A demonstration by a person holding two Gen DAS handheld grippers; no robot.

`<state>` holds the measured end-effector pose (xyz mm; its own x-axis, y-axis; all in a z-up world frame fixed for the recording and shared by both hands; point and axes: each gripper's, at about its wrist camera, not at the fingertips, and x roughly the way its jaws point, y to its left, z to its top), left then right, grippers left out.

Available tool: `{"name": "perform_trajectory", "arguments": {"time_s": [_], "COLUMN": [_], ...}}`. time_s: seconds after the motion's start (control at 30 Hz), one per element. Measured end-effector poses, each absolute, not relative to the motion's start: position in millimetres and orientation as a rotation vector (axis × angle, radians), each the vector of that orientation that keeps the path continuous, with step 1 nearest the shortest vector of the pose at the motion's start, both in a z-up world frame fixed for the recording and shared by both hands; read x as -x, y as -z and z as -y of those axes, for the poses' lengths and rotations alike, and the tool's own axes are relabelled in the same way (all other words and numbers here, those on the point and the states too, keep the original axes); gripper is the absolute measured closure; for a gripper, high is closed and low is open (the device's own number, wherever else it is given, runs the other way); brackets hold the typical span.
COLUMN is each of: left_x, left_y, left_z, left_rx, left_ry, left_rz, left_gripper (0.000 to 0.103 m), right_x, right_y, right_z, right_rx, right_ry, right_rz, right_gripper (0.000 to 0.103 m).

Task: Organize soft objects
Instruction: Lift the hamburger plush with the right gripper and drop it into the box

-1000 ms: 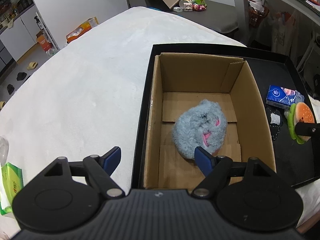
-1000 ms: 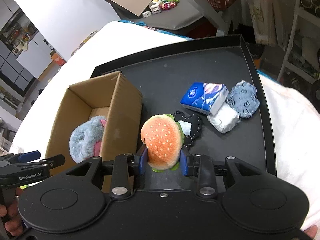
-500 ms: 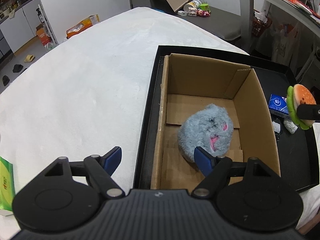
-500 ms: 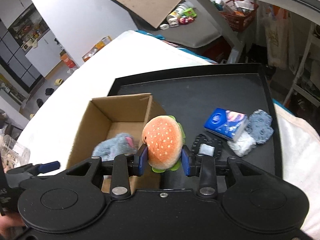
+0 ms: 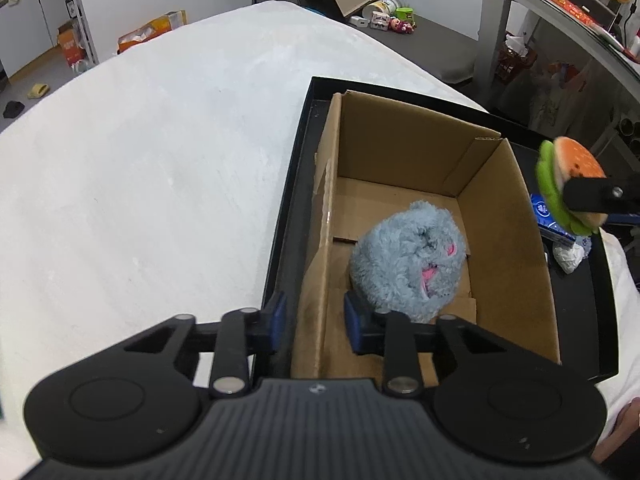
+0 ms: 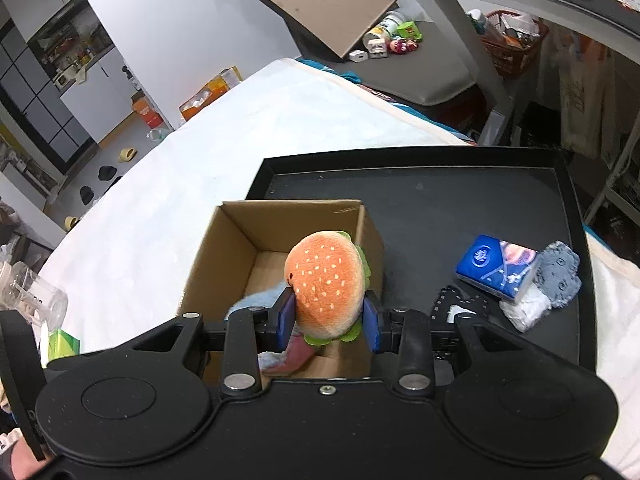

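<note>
My right gripper (image 6: 328,322) jaws are clamped on one plush hamburger (image 6: 326,282): orange bun with pale seed dots, green felt lettuce rim, squeezed between the blue pads. It hangs in the air above the near end of the cardboard box (image 6: 236,236), not touching it. In the left view the same hamburger (image 5: 568,184) shows side-on, above the box's right wall.

My left gripper (image 5: 312,316) jaws are closing, straddling the near left wall of the cardboard box (image 5: 400,136); one pad is outside the wall, the other inside, just beside the toy. Can't tell if the pads press the cardboard yet.

Inside the box: one grey-blue fluffy plush (image 5: 408,256), round, with pink patches, lying on the box floor towards the near end. Box is open-topped, plain brown, flaps folded in on the floor.

The box stands on the left part of one black tray (image 6: 460,200), which lies on a white-covered bed (image 5: 140,180).

Further right on the tray, counted:
- one blue tissue pack (image 6: 496,266), round logo, writing too small to read
- one white crumpled packet (image 6: 524,312), touching the tissue pack
- one small grey fuzzy item (image 6: 558,276), touching both
- one black flat piece with a white middle (image 6: 456,308), partly hidden by my right gripper

One green carton (image 6: 64,344) sits at the left edge, label unreadable.
</note>
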<state>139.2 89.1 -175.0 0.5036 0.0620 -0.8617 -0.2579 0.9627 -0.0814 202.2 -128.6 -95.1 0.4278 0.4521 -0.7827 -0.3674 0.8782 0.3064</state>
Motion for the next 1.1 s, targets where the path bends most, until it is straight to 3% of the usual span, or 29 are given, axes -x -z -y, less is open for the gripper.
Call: {"name": "perform_trajectory", "arguments": {"time_s": [0.2,0.83,0.97,1.1], "left_x": [-136,-134,-134,-134], "left_y": [179,183,184,185], "left_z": [-92,-96,-96,-96], "left_rx": [0.232,0.250,0.243,0.237], "left_ry": [-0.178,-0.184,-0.180,-0.178], "left_rz": [-1.023,-1.024,-1.022,-1.024], "left_gripper": [0.090,0.092,0.092,0.092], "right_x": [-199,-200,-197,-197], "right_y": [95,98,94,95], "right_z": [108,52,46,48], "right_rx": [-0.059,0.037,0.047,0.059], "right_ry": [-0.530,-0.590,-0.590,-0.591], "right_rz": [-1.009,-1.013,-0.968,-0.970], "right_gripper": [0.067,0.066,0.041,0.036]}}
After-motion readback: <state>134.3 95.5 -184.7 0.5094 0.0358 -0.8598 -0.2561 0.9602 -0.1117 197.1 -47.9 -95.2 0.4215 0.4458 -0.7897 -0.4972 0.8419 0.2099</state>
